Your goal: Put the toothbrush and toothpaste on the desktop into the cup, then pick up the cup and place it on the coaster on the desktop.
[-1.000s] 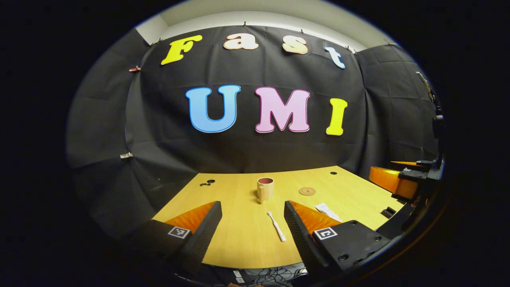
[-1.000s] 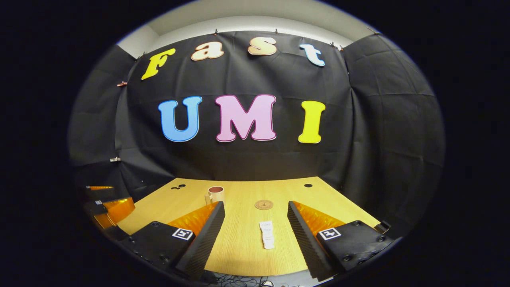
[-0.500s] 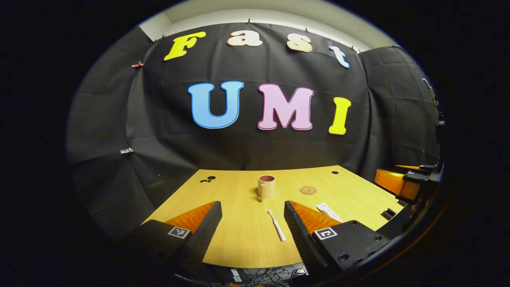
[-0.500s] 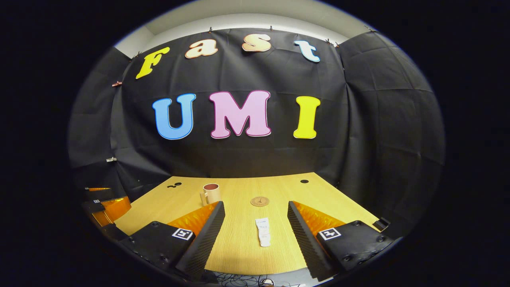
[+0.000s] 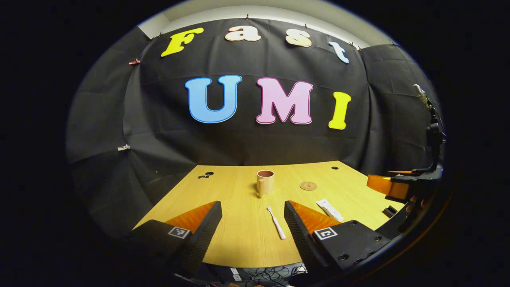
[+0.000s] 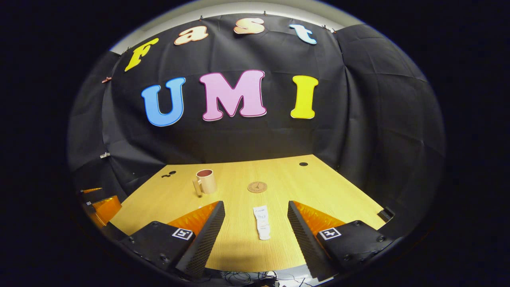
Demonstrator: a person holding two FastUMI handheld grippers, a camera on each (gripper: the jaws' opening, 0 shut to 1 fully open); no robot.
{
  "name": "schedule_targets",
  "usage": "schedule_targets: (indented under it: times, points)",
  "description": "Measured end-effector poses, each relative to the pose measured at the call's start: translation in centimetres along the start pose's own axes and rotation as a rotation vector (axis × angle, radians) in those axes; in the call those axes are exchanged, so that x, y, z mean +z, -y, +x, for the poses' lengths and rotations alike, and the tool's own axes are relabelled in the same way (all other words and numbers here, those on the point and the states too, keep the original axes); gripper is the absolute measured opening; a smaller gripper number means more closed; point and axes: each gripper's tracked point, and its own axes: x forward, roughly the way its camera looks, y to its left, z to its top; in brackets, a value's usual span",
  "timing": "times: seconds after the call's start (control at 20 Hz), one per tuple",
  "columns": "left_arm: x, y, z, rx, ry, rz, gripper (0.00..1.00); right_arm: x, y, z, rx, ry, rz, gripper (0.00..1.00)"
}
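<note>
In the left gripper view, the left gripper is held above the near edge of the wooden desktop with its two fingers spread wide and nothing between them. The toothbrush lies flat on the desktop ahead of this gripper, inside the gap and close to the right-hand finger, without touching it; its head points away from the gripper. The cup stands upright farther ahead, roughly in line with the gap, its handle on the side facing the gripper. The coaster lies flat beyond and to the right of the cup, apart from it. The toothpaste lies flat to the right of the right-hand finger, just beyond its tip. The other gripper shows at the far right edge of this view.

In the right gripper view, the right gripper is likewise wide open and empty, held above the near edge of the desktop. The toothpaste lies lengthwise in the middle of its gap, clear of both fingers. The coaster sits straight ahead beyond the toothpaste. The cup stands ahead and to the left, well apart from the coaster. Cables show below the desktop's near edge.
</note>
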Motion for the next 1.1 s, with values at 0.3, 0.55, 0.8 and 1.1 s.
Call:
schedule_targets:
  times: [0.3,0.55,0.8,1.1]
  points:
    - [-0.8,0.1,2.2,0.022,-0.018,0.006,0.97,-2.0,0.0,5.8,0.028,-0.124,-0.026,0.97]
    - [-2.8,-0.5,5.1,0.086,-0.070,0.053,0.97,-5.3,-0.1,11.4,0.061,-0.271,-0.059,0.97]
    - [-4.6,-1.2,8.1,0.116,-0.167,0.052,0.96,-10.9,0.2,16.8,0.058,-0.451,-0.066,0.98]
    - [-6.4,-1.2,10.5,0.148,-0.262,0.030,0.96,-17.5,1.8,19.5,0.021,-0.683,-0.025,0.98]
